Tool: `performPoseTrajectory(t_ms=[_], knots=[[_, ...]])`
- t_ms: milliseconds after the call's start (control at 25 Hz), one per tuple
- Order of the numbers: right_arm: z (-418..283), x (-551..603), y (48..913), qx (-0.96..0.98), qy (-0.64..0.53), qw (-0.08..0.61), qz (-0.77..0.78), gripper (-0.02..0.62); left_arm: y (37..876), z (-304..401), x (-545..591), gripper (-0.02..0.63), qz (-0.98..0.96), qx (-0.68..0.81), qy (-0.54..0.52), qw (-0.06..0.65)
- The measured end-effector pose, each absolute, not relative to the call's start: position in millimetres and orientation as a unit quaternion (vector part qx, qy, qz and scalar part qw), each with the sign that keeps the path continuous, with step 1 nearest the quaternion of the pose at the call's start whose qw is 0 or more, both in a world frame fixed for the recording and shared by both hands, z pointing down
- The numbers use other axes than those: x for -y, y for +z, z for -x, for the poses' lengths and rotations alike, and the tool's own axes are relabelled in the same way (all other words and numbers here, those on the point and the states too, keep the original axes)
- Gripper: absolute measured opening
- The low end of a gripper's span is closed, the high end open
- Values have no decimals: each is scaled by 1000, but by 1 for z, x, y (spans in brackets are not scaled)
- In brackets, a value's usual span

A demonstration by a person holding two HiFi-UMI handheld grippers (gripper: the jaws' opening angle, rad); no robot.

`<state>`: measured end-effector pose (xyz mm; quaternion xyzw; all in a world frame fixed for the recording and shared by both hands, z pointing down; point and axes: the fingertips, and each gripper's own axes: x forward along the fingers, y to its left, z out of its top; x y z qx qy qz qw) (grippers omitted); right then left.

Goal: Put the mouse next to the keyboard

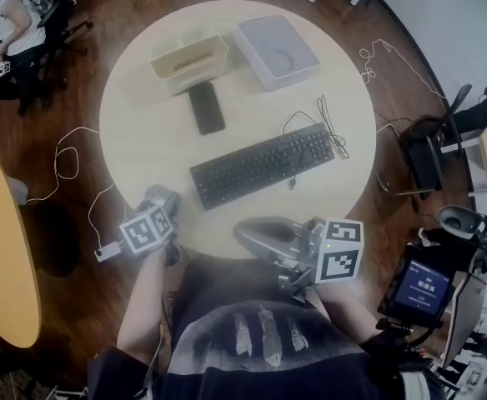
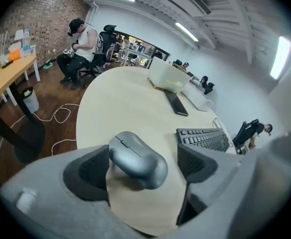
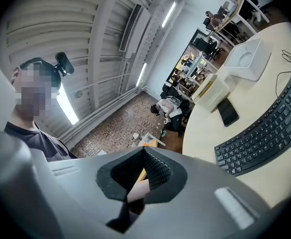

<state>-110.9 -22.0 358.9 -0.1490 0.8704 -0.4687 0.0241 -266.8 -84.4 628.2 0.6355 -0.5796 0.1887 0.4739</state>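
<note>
Big round table [image 1: 143, 132], with the keyboard [image 1: 264, 165] lying across the middle. By the near edge the right tongs [image 1: 245, 233] are closed with nothing in them. The left tongs [image 2: 144, 167] stand wide open around the mouse [image 2: 135, 158] — it's on the table near the keyboard's left end, leaning on the left pad and clear of the right one. Looks like the drop-off step to me — next they need to back straight off without nudging it.

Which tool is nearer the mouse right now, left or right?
Left. The left tool has the mouse between its open jaws. The right tool, shut and empty, is further along the table's near edge.
</note>
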Motion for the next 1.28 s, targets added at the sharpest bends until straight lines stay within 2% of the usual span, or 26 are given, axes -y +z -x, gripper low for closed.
performPoseTrajectory(t_ms=[520,760,1040,1280], knots=[[56,60,359,-867,-482,18,122,-2,660,273,100,431,-585,646,287,397],[45,63,360,-865,-483,35,132,-2,665,271,102,428,-599,636,286,394],[55,66,357,-867,-482,28,122,-2,654,277,91,366,-616,614,280,407],[61,68,361,-863,-489,23,126,-2,643,264,97,341,-642,594,243,420]])
